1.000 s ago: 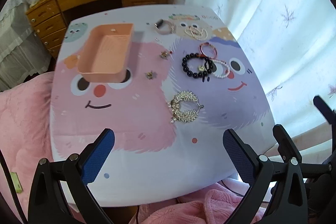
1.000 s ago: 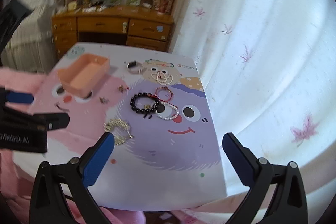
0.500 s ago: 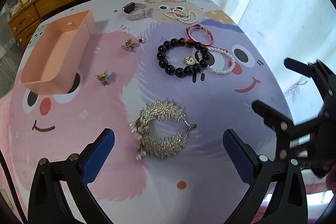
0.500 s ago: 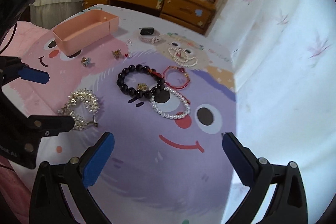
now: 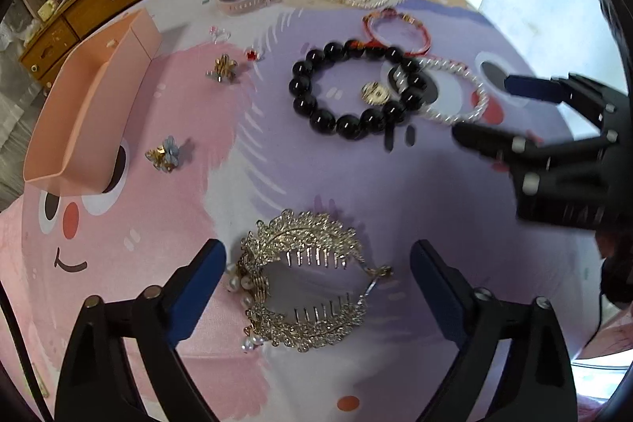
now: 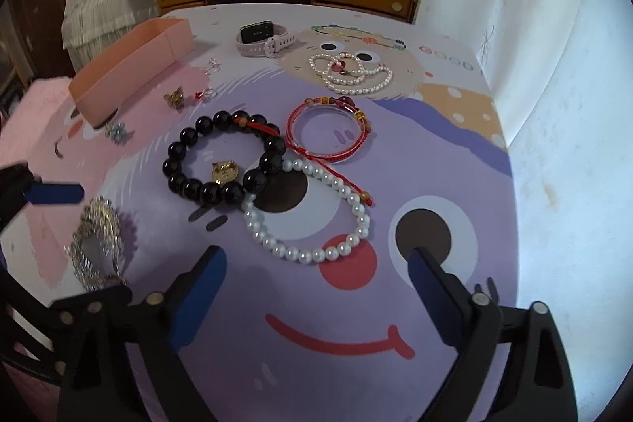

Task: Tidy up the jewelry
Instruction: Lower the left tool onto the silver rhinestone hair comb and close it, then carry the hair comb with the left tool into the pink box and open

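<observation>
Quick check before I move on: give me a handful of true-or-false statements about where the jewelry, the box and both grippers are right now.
1. The pink box already holds the black bead bracelet. False: the bracelet lies on the table, outside the box.
2. The left gripper is open, its fingers on either side of the rhinestone hair combs. True.
3. The right gripper is shut on the white pearl bracelet. False: it is open and holds nothing; the bracelet lies ahead of it.
4. The watch lies on the far part of the table, near the pearl necklace. True.
5. The red cord bracelet is in the box. False: it lies on the table beside the black bead bracelet.
</observation>
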